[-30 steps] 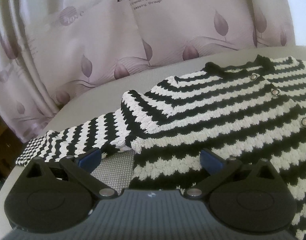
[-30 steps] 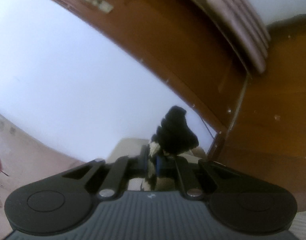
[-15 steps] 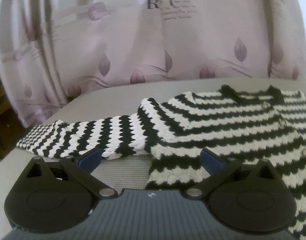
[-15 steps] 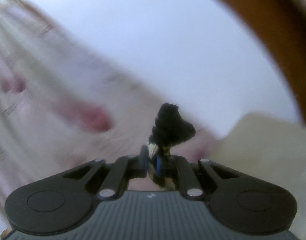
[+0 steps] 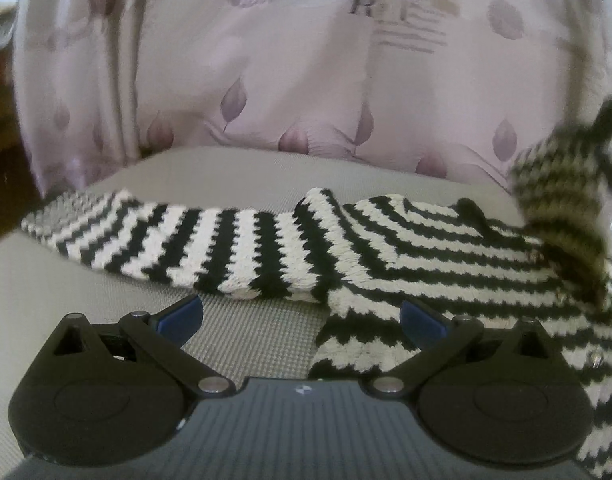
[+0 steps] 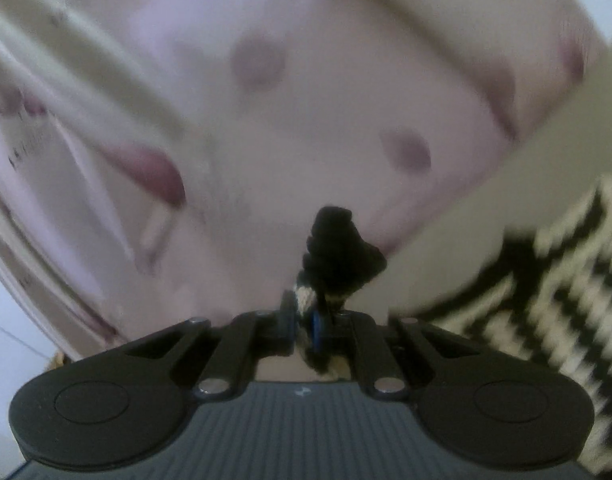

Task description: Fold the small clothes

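A black-and-white striped knit sweater (image 5: 426, 248) lies flat on a grey padded surface (image 5: 34, 300), its left sleeve (image 5: 166, 236) stretched out to the left. My left gripper (image 5: 302, 320) is open and empty, low over the surface at the sweater's armpit. My right gripper (image 6: 304, 320) is shut on the black cuff (image 6: 338, 252) of the other sleeve. That sleeve (image 5: 562, 184) hangs lifted over the sweater's right side in the left wrist view. The sweater body (image 6: 554, 300) shows blurred at the right of the right wrist view.
A pale pink curtain (image 5: 306, 80) with purple leaf prints hangs behind the surface's far edge. It also fills the blurred right wrist view (image 6: 266, 120). Dark floor or furniture (image 5: 2, 152) lies off the left edge.
My right gripper has swung with the cuff from facing wood and a wall to over the sweater. The lifted sleeve now appears in the left wrist view. My left gripper turned left toward the sleeve.
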The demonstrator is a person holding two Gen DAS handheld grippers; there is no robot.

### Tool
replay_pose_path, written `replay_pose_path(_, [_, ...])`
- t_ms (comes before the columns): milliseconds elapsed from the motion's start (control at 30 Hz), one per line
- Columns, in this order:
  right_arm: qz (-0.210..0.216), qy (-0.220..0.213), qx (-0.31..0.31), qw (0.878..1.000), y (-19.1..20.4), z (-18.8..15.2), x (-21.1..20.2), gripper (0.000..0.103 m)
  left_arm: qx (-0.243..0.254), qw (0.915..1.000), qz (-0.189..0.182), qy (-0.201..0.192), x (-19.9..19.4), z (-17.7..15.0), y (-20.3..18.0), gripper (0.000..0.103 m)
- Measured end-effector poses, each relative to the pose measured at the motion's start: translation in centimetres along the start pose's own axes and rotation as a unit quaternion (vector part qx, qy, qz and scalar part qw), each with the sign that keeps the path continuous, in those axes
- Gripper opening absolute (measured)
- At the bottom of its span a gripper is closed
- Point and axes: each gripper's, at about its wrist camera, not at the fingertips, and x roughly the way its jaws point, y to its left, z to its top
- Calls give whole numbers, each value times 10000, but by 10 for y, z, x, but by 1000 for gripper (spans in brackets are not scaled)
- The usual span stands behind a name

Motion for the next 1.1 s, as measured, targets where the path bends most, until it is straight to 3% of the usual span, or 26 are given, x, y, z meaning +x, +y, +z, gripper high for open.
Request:
replay_pose_path(233, [-173, 617, -626, 9960, 15, -54, 34, 11, -1230, 9908, -328, 452, 18, -1, 39, 103])
replay_pose_path(333, [-395, 979, -1281, 9861, 22, -65, 44, 14, -1111, 9925, -297, 420, 17, -1, 35, 103])
replay_pose_path(400, [-400, 1129, -1739, 9775, 28, -75, 47, 25, -862, 9952, -258, 396, 15, 0, 28, 103])
replay_pose_path(467, [-195, 1175, -2049, 9715, 35, -80, 43, 53, -717, 9965, -216, 377, 14, 0, 23, 103])
replay_pose_path(533, [159, 1172, -2150, 9694, 39, -79, 31, 68, -724, 9965, -185, 378, 14, 0, 23, 103])
replay_pose_path(633, [367, 1032, -2193, 9695, 42, -74, 1, 68, -926, 9941, -223, 513, 18, -1, 29, 103])
replay_pose_path(733, [299, 895, -2266, 9694, 39, -75, -34, 68, -1057, 9917, -495, 530, 15, 2, 41, 103])
replay_pose_path(833, [105, 955, -2374, 9666, 30, -82, -68, 68, -1168, 9917, -406, 350, 2, 9, 62, 102])
replay_pose_path(967, [-284, 958, -2818, 9543, 18, -95, -115, 68, -1609, 9864, -228, 260, -6, 27, 124, 96])
replay_pose_path(1100, [-414, 933, -2498, 9629, -1, -98, -143, 68, -2330, 9713, 133, 466, 5, 42, 198, 80])
